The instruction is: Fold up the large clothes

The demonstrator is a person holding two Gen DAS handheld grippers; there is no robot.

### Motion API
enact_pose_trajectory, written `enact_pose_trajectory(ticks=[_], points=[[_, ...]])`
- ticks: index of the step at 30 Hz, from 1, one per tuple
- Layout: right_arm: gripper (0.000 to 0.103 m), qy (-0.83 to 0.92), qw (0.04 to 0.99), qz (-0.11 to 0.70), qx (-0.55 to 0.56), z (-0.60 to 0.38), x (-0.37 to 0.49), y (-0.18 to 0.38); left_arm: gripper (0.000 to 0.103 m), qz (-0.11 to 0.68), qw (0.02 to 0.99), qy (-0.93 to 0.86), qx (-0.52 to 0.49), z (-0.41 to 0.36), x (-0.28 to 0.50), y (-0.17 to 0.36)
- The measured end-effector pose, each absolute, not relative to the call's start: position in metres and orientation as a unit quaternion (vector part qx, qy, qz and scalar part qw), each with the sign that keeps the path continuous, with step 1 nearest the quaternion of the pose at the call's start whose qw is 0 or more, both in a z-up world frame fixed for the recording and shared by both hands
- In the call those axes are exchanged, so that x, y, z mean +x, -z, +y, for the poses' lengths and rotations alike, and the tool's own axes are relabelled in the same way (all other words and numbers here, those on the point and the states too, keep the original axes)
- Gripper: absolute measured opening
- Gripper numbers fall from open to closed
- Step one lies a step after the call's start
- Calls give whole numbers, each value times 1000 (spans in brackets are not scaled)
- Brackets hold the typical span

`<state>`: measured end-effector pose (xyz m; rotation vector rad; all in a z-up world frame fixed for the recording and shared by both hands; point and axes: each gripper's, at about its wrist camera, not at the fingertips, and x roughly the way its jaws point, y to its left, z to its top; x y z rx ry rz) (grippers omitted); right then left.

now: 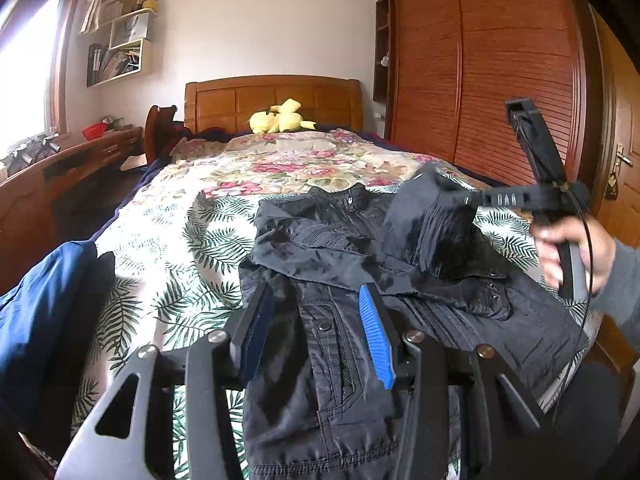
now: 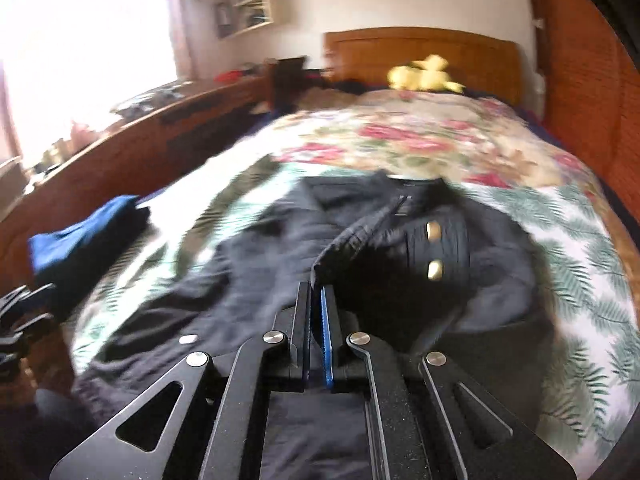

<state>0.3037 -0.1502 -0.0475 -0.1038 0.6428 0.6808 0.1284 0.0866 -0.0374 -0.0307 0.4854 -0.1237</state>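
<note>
A dark grey jacket (image 1: 332, 240) lies spread on the bed's leaf-and-flower cover (image 1: 168, 240), collar towards the headboard. My left gripper (image 1: 316, 312) stands open low over the jacket's near part, a pocket panel with a snap showing between its blue pads. At the right, a hand (image 1: 572, 252) holds my right gripper (image 1: 466, 200), shut on a ribbed sleeve end (image 1: 436, 220) lifted off the jacket. In the blurred right wrist view the right gripper (image 2: 316, 292) has its pads together on a fabric edge, and two brass snaps (image 2: 434, 250) show on the jacket (image 2: 240, 264).
A blue garment (image 1: 40, 300) (image 2: 80, 236) lies at the bed's left edge. A yellow plush toy (image 1: 280, 118) sits by the wooden headboard (image 1: 272, 96). A wooden desk (image 1: 60, 176) runs along the left and a slatted wardrobe (image 1: 500, 80) stands at the right.
</note>
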Motion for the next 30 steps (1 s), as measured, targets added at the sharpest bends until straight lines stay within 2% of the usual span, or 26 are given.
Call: enact_pose_trajectory(ticks=[9,11,14,15,30], points=[[7,-377,858,337,-91,-112,255,81,44,244,968,63,-12,81,133,40],[15,-376,859,336,-93,-114,245,83,44,247,967,64,-11,80,135,41],[42,-372,862,329,-95,-125,239,84,44,250,966,66,-10,77,138,43],[45,-366,866,325,-101,-129,237,86,44,252,965,67,-9,76,139,43],[46,-246,890,366,-120,-212,268,152,44,298,950,94,9,35,160,69]])
